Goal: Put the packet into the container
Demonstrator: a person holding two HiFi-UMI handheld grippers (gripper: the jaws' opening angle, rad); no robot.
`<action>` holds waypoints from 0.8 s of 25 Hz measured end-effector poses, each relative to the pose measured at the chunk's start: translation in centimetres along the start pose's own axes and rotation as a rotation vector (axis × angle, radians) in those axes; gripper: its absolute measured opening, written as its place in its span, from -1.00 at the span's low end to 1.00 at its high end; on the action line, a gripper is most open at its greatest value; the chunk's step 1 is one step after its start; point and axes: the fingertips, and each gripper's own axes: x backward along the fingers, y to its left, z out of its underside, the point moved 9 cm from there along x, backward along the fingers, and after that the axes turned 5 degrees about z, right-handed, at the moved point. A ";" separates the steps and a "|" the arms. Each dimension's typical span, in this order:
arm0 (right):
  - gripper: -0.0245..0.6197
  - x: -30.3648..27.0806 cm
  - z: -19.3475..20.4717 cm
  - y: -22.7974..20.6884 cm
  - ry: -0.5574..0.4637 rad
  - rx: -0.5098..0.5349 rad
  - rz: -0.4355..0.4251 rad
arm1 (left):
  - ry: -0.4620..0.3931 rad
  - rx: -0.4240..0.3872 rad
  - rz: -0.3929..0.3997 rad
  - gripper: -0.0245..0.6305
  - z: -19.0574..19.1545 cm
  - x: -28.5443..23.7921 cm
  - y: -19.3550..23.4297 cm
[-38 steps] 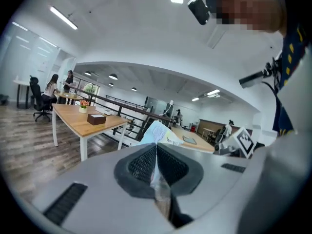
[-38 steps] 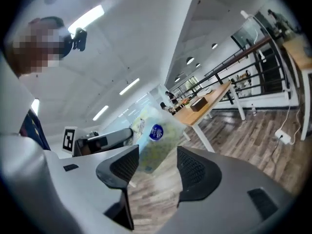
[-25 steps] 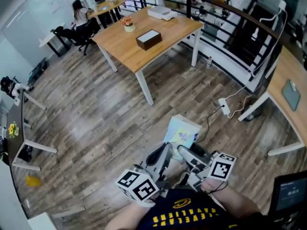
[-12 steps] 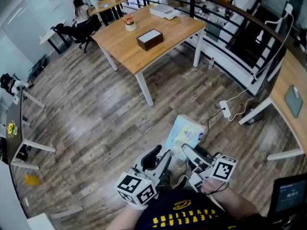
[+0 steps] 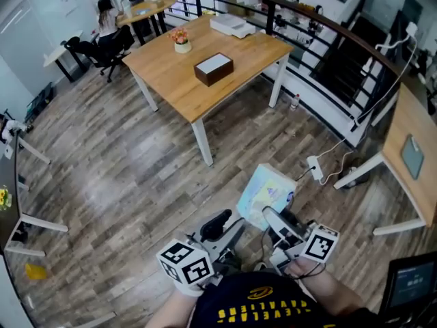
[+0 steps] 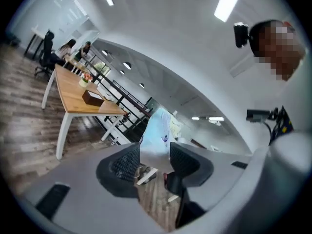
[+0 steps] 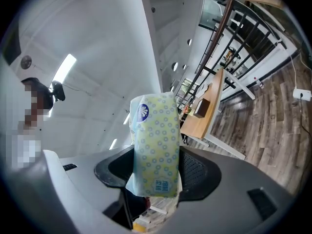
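Observation:
A pale blue and yellow patterned tissue packet (image 5: 266, 191) stands upright in my right gripper (image 5: 276, 219), which is shut on its lower part. In the right gripper view the packet (image 7: 155, 145) fills the gap between the pads of the right gripper (image 7: 156, 172). My left gripper (image 5: 220, 225) hangs just left of the packet, its jaws opening and no longer touching it. In the left gripper view, the left gripper (image 6: 155, 162) has nothing between its pads, and the packet (image 6: 158, 128) shows beyond them. A dark box with a white top (image 5: 213, 68) sits on the wooden table (image 5: 164, 67) far ahead.
The table also carries a flower pot (image 5: 181, 37) and a white flat item (image 5: 232, 24). A black railing (image 5: 328, 33) runs behind it. A power strip with cable (image 5: 315, 167) lies on the wood floor to the right, near another desk (image 5: 410, 149). People sit at a far desk (image 5: 109, 19).
My left gripper was shut beside the packet, then opened and drew back to the left. The right gripper keeps the packet, which now sits slightly farther right and forward.

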 end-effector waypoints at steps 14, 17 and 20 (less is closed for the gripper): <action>-0.10 -7.7 0.5 1.5 -0.043 0.032 -0.008 | -0.091 0.429 0.180 -0.37 -6.5 0.4 9.0; -0.10 -8.9 0.2 1.1 -0.043 0.036 -0.002 | -0.081 0.456 0.152 -0.37 -7.0 0.1 10.2; -0.10 -10.0 -0.4 0.7 -0.052 0.021 -0.014 | -0.066 0.463 0.118 -0.38 -7.3 -0.2 11.2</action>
